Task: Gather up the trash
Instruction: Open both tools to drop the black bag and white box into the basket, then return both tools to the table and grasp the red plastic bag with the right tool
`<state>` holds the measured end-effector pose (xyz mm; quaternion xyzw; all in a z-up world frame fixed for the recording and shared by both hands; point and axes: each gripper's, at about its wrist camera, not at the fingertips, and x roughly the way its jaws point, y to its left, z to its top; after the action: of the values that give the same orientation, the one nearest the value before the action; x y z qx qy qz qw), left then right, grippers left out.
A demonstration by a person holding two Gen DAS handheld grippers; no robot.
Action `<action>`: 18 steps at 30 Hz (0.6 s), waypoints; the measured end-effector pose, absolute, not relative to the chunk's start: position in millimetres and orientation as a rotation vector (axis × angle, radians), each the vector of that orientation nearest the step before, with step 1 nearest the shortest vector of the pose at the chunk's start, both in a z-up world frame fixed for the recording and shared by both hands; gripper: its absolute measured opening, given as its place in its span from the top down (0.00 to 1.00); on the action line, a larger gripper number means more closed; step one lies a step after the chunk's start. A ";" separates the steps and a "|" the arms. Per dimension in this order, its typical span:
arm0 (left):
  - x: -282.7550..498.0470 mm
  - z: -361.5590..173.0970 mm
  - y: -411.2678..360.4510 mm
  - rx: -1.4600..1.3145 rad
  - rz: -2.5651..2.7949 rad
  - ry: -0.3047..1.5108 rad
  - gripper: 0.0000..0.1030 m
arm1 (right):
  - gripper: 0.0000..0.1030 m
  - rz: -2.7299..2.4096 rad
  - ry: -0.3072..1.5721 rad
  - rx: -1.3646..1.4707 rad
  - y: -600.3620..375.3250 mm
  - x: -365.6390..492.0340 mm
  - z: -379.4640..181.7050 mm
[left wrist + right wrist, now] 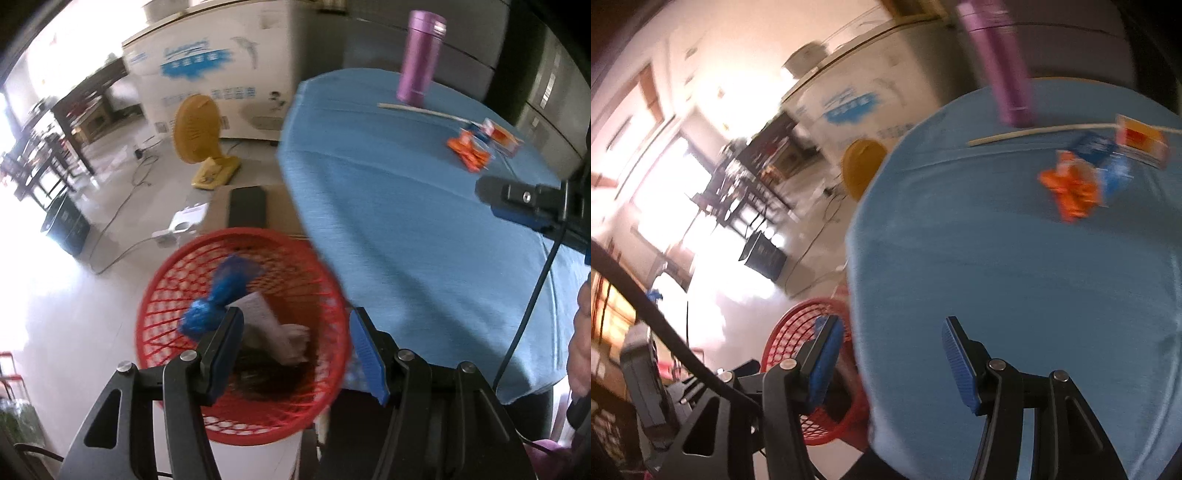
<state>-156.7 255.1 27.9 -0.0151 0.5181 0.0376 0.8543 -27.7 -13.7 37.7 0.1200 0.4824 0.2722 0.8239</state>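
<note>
With both sets of fingers spread and empty, left gripper point(295, 350) over the red basket point(155, 295), go next for the orange wrapper point(468, 149) far across the tabletop point(388, 221); right gripper point(890, 360) should reach, squarely.

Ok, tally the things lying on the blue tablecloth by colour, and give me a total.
Purple: 1, the bottle
White: 1, the thin stick
Orange: 1, the crumpled wrapper
Blue: 1, the wrapper beside it
Red and white: 1, the small packet
Total: 5
</note>
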 end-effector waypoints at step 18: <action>-27.5 67.0 100.4 0.085 -0.242 1.024 0.26 | 0.42 -0.002 0.847 0.507 -309.6 -32.2 49.5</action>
<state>-27.5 100.4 67.0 0.0405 0.4885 -0.1155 0.8640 -32.2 -309.6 49.5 0.2431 0.4065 -0.0010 0.8807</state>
